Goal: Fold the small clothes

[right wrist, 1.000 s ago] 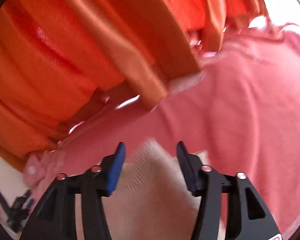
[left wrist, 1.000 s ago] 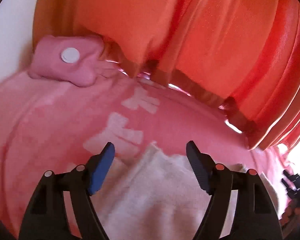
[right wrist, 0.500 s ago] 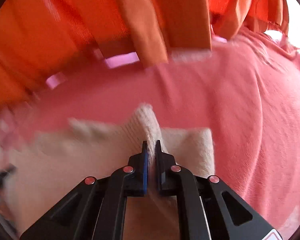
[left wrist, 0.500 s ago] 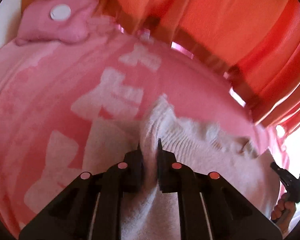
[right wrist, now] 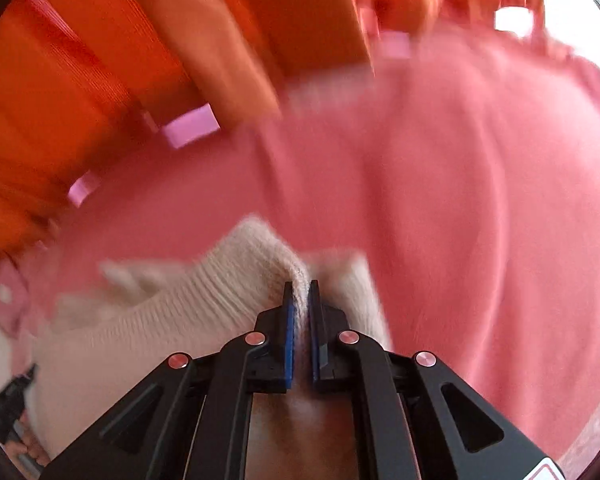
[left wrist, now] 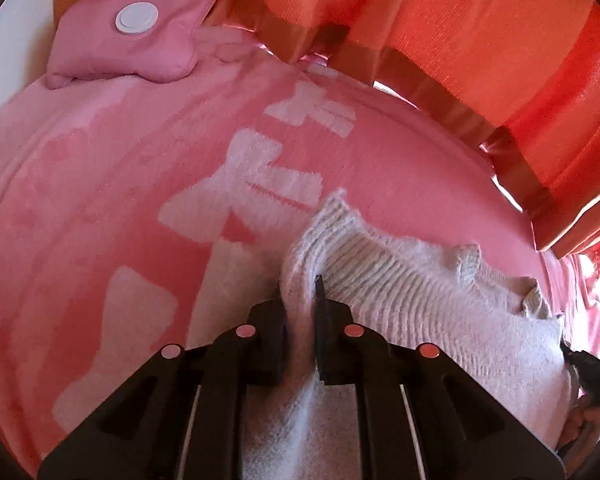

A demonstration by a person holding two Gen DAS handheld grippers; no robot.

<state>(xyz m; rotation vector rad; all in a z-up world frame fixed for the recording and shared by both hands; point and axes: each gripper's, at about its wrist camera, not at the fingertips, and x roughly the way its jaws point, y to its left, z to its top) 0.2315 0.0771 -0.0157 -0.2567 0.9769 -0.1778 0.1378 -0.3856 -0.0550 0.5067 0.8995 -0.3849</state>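
A small cream knit garment (left wrist: 420, 304) lies on a pink blanket with white bow shapes (left wrist: 140, 184). My left gripper (left wrist: 300, 292) is shut on a pinched ridge of its ribbed edge at the garment's left corner. In the right wrist view the same cream knit garment (right wrist: 160, 320) stretches to the left, and my right gripper (right wrist: 299, 296) is shut on a fold at its right corner. The knit hangs taut between the two grippers, lifted a little off the pink blanket (right wrist: 460, 200). The right view is blurred by motion.
A pink stuffed cushion with a white button (left wrist: 136, 36) sits at the blanket's far left. Orange curtains (left wrist: 460, 20) hang along the far edge and also show in the right wrist view (right wrist: 100, 60). The other gripper and hand show at the right rim (left wrist: 588, 384).
Both grippers went from open over the knit to shut on its corners. They have since pulled back toward me with the knit, lifting its edge.
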